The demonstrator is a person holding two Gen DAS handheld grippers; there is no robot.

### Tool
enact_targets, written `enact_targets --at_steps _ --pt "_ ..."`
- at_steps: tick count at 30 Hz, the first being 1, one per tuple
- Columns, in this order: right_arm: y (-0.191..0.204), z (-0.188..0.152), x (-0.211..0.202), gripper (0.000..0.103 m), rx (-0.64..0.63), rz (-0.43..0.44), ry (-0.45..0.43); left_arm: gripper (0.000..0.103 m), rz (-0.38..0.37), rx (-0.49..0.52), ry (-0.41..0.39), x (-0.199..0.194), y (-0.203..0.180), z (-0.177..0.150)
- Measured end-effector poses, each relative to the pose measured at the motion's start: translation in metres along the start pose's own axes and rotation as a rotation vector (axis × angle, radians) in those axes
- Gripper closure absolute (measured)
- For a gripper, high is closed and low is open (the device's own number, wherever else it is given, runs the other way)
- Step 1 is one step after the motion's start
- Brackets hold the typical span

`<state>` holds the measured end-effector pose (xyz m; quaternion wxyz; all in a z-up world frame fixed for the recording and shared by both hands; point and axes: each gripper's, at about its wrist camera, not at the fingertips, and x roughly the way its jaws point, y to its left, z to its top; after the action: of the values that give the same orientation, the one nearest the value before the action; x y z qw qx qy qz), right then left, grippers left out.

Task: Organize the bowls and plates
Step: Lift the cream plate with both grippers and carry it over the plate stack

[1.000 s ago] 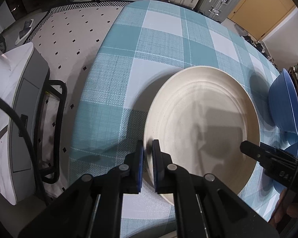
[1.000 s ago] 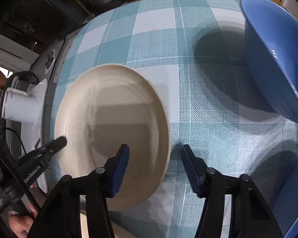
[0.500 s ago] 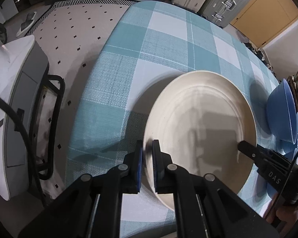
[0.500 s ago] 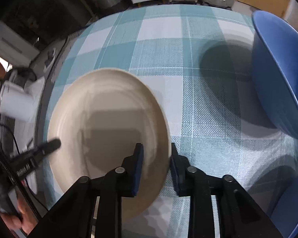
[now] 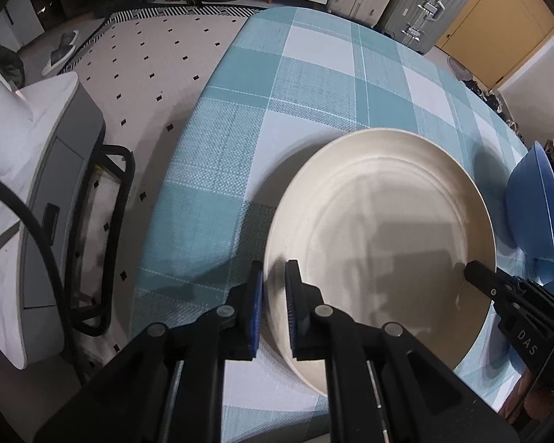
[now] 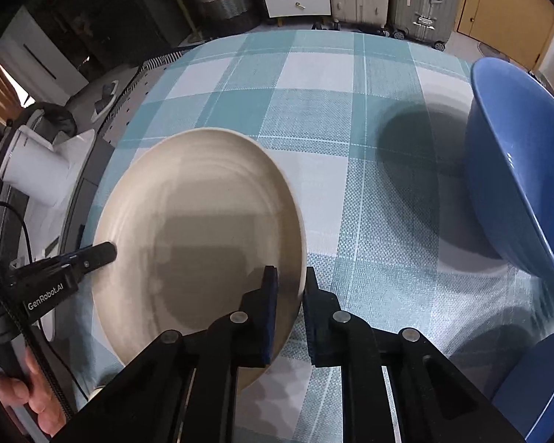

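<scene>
A large cream plate (image 5: 380, 221) lies over the teal checked tablecloth (image 5: 314, 92) near the table's left edge. My left gripper (image 5: 273, 295) has the plate's left rim between its pads; its jaws are easing open very slightly, the pads still on the rim. In the right wrist view the plate (image 6: 195, 221) fills the left half. My right gripper (image 6: 290, 288) is closing its jaws on the plate's right rim, which sits between the pads. Each gripper shows in the other's view: the right gripper (image 5: 476, 271) and the left gripper (image 6: 107, 253).
A blue bowl (image 6: 517, 170) stands right of the plate, also the blue bowl (image 5: 532, 203) at the right edge. A second blue dish (image 6: 535, 387) is at the bottom right. A white appliance (image 5: 18, 147) stands off the table's left edge. Suitcases (image 5: 424, 0) line the far wall.
The right gripper's jaws went from wide open, straddling the plate's right rim, to closed on it. The left gripper kept its hold on the left rim.
</scene>
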<state>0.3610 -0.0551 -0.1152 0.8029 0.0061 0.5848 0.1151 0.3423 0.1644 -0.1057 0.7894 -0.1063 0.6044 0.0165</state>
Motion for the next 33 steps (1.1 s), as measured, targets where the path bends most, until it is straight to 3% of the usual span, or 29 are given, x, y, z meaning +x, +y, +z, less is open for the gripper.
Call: enact_targets --at_steps 20,33 --pt "0.003 -0.020 -0.038 0.092 -0.010 0.026 -0.042 0.094 0.005 -0.007 -0.032 -0.035 -0.001 -0.015" --pt "0.020 -0.060 -0.082 0.092 -0.027 0.057 -0.074 0.094 -0.023 -0.053 -0.054 -0.078 0.012 -0.055"
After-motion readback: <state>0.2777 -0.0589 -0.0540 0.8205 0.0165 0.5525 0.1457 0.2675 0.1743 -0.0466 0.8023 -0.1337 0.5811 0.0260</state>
